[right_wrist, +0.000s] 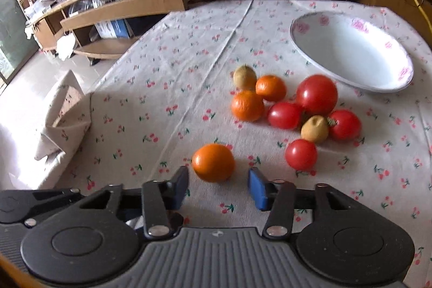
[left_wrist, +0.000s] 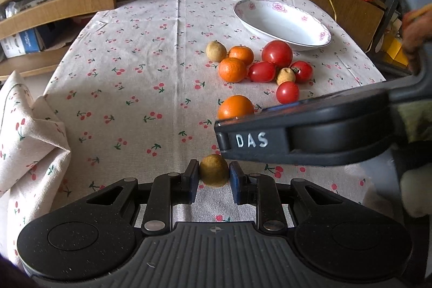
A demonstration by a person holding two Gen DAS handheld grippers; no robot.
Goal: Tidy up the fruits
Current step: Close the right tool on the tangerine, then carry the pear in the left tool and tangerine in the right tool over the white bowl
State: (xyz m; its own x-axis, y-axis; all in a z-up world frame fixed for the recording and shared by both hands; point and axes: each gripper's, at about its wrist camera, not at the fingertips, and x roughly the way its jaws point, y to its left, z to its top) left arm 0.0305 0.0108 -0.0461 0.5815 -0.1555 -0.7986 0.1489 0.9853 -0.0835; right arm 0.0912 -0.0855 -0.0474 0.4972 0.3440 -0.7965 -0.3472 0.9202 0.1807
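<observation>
my left claw (left_wrist: 214, 181) pinches a small brown fruit (left_wrist: 214, 170) low over the surface (left_wrist: 135, 88). my right claw (right_wrist: 218, 186) gapes wide just short of the lone orange (right_wrist: 213, 162); closing on it looks next. beyond, the fruit pile (right_wrist: 286, 104), then the empty white dish (right_wrist: 348, 50) near the far edge. open cloth lies left.

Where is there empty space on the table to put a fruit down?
The white bowl is empty. The cloth left of the fruit pile is bare to the table edge. It is crowded below the bowl, where tomatoes, oranges and small brown fruits touch.
</observation>
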